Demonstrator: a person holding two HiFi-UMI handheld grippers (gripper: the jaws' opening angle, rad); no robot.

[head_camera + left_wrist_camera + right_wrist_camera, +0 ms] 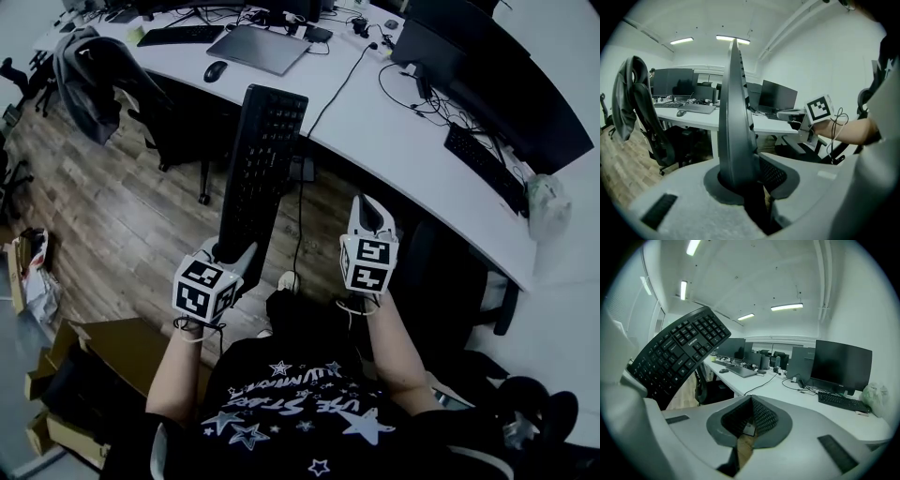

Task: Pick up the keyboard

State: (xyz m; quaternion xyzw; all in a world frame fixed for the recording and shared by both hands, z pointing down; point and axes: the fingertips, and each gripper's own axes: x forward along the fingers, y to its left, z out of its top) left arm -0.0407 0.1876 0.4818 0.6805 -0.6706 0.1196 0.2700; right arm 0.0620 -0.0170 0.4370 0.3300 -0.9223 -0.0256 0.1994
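A black keyboard [261, 164] is held by one short end and stands on end over the wooden floor, in front of the desk. My left gripper [232, 258] is shut on its lower end. In the left gripper view the keyboard [736, 117] shows edge-on, rising from between the jaws of the left gripper [743, 187]. My right gripper [370, 208] hovers to the right of the keyboard, apart from it, shut with nothing between its jaws. In the right gripper view the keyboard [677, 355] tilts at the upper left, and the right gripper [750, 416] points toward the desk.
A long white desk [375, 112] carries a laptop [258, 47], a mouse [216, 70], two more keyboards [483, 164], monitors [506, 84] and cables. A chair with a jacket [94, 75] stands at the left. Cardboard boxes [56, 403] lie at the lower left.
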